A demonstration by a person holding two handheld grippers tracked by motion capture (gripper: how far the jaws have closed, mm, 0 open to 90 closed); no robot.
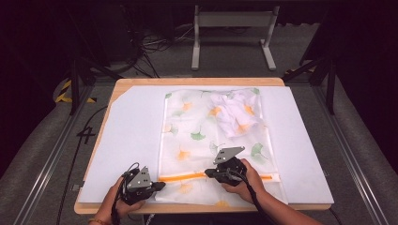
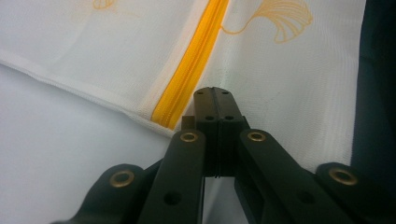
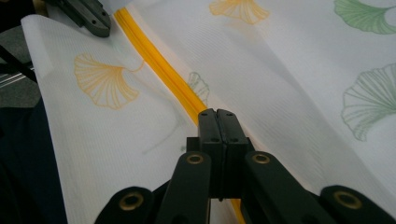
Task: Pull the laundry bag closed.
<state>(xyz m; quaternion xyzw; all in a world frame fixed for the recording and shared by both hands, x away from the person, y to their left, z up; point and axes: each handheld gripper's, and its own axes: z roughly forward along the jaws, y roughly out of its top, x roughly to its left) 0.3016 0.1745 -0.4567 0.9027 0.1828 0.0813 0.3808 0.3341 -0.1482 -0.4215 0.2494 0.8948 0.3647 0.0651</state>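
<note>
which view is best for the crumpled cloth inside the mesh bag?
The high view: the crumpled cloth lies whole inside the mesh bag, near its far right corner. The left gripper view and right gripper view look at the bag's near end, the yellow zipper and printed leaves, and give nothing useful on the cloth.

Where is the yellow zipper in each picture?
High view: the yellow zipper is a thin line near the bag's bottom edge, between the two hands.
Left gripper view: the zipper runs from top middle down to the shut left tool.
Right gripper view: the zipper slants from top left down to the shut right tool.
Shared landmark: the orange ginkgo leaf printed beside the zipper.
</note>
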